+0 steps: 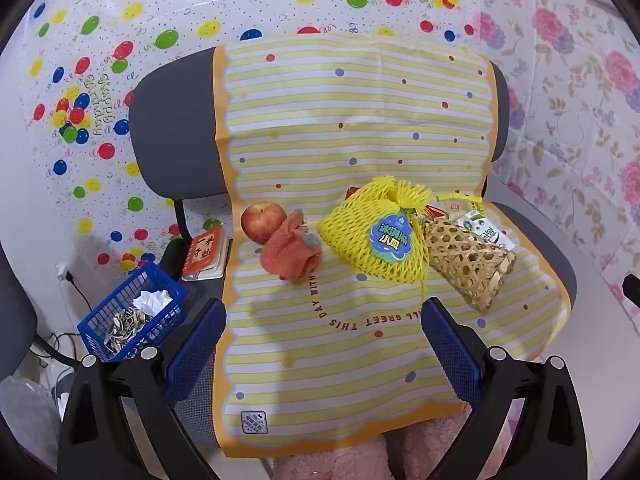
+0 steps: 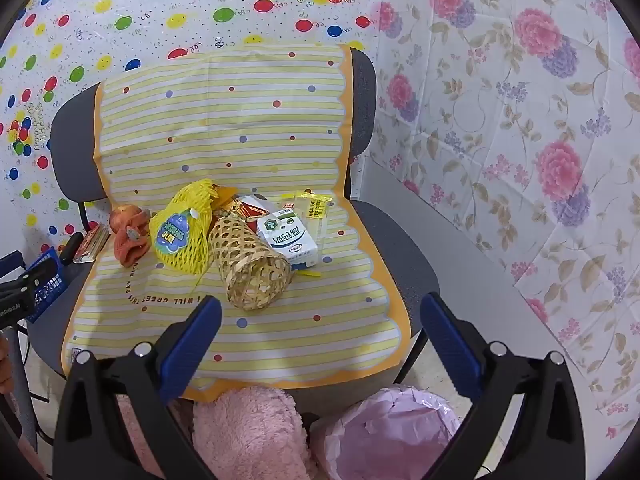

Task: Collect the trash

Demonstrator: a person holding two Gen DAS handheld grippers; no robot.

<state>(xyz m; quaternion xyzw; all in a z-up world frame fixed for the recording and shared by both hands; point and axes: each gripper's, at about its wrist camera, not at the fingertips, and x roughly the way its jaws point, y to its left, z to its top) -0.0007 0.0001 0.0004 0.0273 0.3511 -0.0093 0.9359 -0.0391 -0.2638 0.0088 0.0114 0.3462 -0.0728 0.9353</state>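
A grey chair draped with a yellow striped cloth (image 1: 320,140) holds several items. On the seat lie a yellow foam net (image 1: 376,232) with a blue tag, a woven bamboo basket (image 1: 468,260) on its side, a white milk carton (image 2: 288,238), yellow wrappers (image 2: 316,204), an apple (image 1: 260,220) and an orange knitted piece (image 1: 292,256). My left gripper (image 1: 320,344) hovers open in front of the seat, nothing between its fingers. My right gripper (image 2: 320,336) is open too, just short of the bamboo basket (image 2: 252,268).
A blue plastic basket (image 1: 128,316) with seed shells and tissue stands left of the chair, beside an orange notebook (image 1: 206,254). A pink-lined bin (image 2: 384,436) sits below the seat's front edge, next to pink fluffy fabric (image 2: 248,432). Patterned sheets cover the walls.
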